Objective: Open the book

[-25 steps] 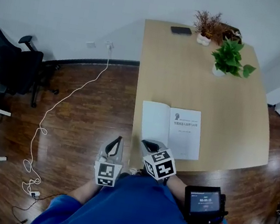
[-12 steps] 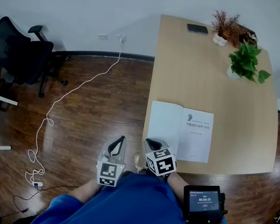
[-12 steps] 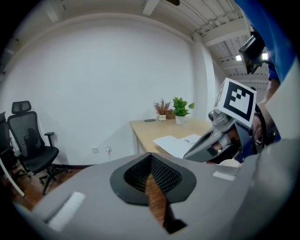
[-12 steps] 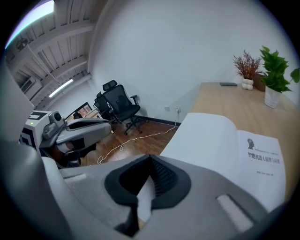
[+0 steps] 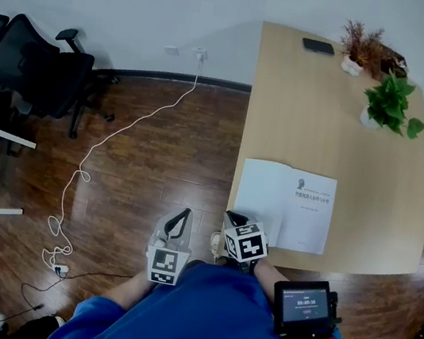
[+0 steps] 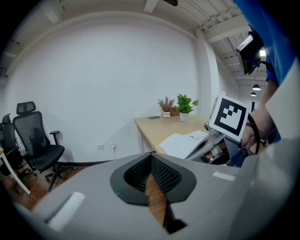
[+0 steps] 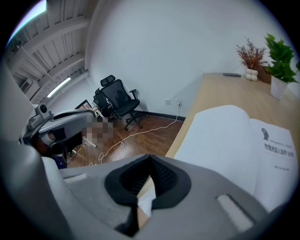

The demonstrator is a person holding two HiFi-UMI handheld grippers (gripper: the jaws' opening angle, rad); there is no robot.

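Since 1 second ago, the desk (image 5: 326, 111) and the book (image 5: 282, 205) have slid right in my head view. The book lies open near the desk's front-left corner. Its pages look light and floppy, so I'd take a free page edge. My left hand-held gripper (image 5: 181, 216) has its jaws together, empty, over the floor. My right hand-held gripper (image 5: 233, 219), also closed and empty, hovers near the book's near corner.

On the pale wooden table (image 5: 328, 128), at its far end, sit a dark flat phone (image 5: 319, 46), a dried brown plant (image 5: 360, 46) and a leafy green potted plant (image 5: 389, 104); left, a white cable (image 5: 152, 117) trails over dark wood floor (image 5: 151, 195) near a black office chair (image 5: 31, 74).
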